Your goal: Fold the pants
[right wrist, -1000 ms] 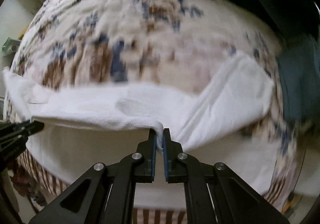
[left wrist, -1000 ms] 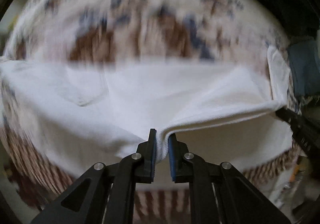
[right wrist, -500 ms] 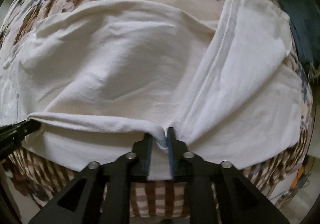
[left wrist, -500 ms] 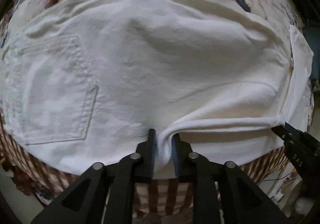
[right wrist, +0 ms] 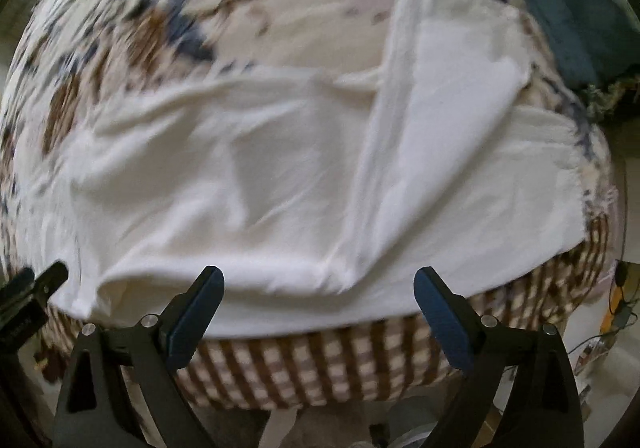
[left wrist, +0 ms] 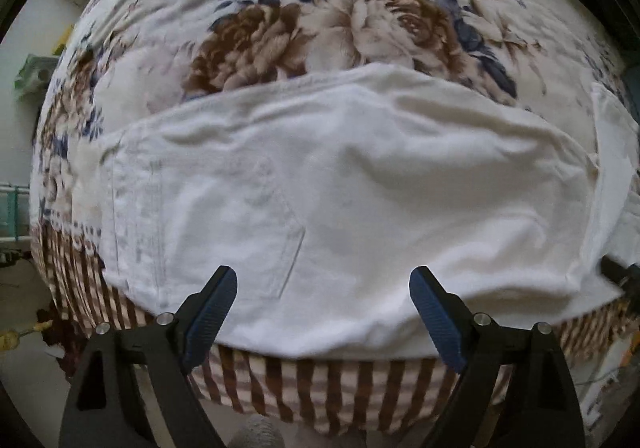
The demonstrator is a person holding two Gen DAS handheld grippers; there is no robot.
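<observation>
There is one pair of white pants [left wrist: 340, 200] and it lies folded on one flowery bedspread [left wrist: 320, 20], close to the striped edge. There are two grippers. The left gripper [left wrist: 323, 294] is opening wide above the pants, with nothing pinched. The right gripper [right wrist: 319, 290] is opening wide too, and holds nothing. One dark blue cloth [right wrist: 576, 20] lies far right.

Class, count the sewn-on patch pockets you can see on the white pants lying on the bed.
1: a back pocket on the white pants, left part of the left wrist view. Others may be hidden by the fold.
</observation>
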